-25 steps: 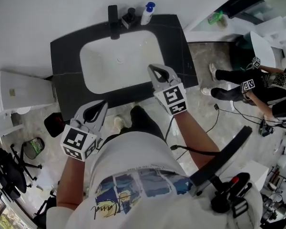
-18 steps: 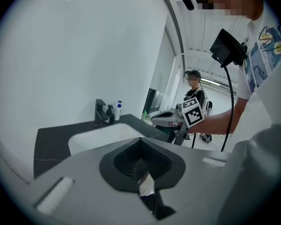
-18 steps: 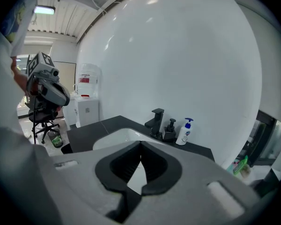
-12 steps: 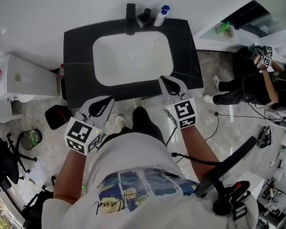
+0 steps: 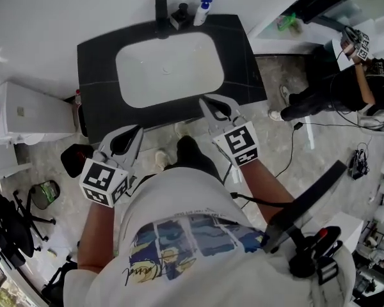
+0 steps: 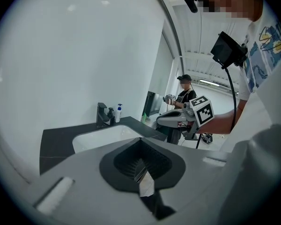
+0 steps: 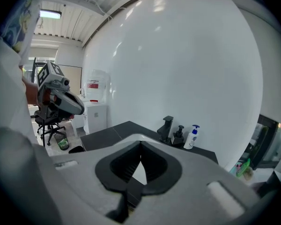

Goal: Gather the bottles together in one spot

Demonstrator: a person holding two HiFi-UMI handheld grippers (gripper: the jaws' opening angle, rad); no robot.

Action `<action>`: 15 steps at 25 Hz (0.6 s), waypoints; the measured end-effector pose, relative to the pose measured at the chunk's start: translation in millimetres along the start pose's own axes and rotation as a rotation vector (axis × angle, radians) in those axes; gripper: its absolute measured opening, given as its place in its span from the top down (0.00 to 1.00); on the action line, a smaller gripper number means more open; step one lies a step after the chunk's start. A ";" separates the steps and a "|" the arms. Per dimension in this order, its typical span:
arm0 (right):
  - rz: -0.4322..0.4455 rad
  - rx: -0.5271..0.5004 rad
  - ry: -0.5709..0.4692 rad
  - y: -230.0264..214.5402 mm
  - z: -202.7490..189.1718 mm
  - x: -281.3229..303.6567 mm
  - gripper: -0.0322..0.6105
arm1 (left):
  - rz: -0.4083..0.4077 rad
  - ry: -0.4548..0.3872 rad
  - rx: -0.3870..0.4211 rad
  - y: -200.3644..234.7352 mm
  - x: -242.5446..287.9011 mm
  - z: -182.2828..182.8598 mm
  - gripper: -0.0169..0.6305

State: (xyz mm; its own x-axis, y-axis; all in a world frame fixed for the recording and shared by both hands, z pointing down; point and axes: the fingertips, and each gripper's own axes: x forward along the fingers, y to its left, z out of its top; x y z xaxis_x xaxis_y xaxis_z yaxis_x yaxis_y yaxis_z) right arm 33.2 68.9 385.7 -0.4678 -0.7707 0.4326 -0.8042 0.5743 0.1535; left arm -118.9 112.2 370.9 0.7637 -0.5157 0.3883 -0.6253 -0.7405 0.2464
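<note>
A white bottle with a blue pump (image 5: pixel 201 11) and a black pump bottle (image 5: pixel 181 15) stand side by side at the back of the dark counter (image 5: pixel 96 62), right of the black faucet (image 5: pixel 160 8). Both also show in the right gripper view: white bottle (image 7: pixel 192 137), black bottle (image 7: pixel 178 136). My left gripper (image 5: pixel 139 130) hovers at the counter's front left edge, shut and empty. My right gripper (image 5: pixel 204 100) is over the front edge, right of the white basin (image 5: pixel 166 69), also shut with nothing in it. Both are far from the bottles.
A white cabinet (image 5: pixel 25 117) stands left of the counter. A green object (image 5: pixel 283 23) sits on a ledge at the right. Another person (image 5: pixel 345 82) stands on the floor to the right, with cables nearby. An office chair (image 5: pixel 13 222) is at lower left.
My right gripper has drawn back from the basin's front rim to the counter's front edge. The left gripper shifted a little along the front edge. Both stayed shut.
</note>
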 end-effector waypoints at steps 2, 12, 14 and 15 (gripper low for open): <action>0.005 -0.005 -0.002 0.7 2.9 -2.2 0.95 | -0.006 0.005 0.001 -3.3 2.0 1.2 0.97; 0.019 -0.011 -0.010 4.8 11.2 -11.6 0.95 | -0.046 0.020 0.017 -18.9 13.5 3.8 0.97; 0.021 -0.002 -0.016 5.1 12.6 -12.5 0.95 | -0.051 0.021 0.020 -19.7 15.1 3.8 0.97; 0.022 0.002 -0.019 4.8 13.2 -12.7 0.95 | -0.053 0.023 0.021 -20.0 15.8 3.5 0.97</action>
State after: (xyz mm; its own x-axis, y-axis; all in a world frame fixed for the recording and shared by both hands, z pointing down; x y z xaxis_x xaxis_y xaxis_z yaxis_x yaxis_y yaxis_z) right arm 30.3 77.8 369.2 -0.4919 -0.7633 0.4188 -0.7947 0.5901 0.1421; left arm -93.7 117.3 369.0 0.7917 -0.4659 0.3952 -0.5804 -0.7755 0.2485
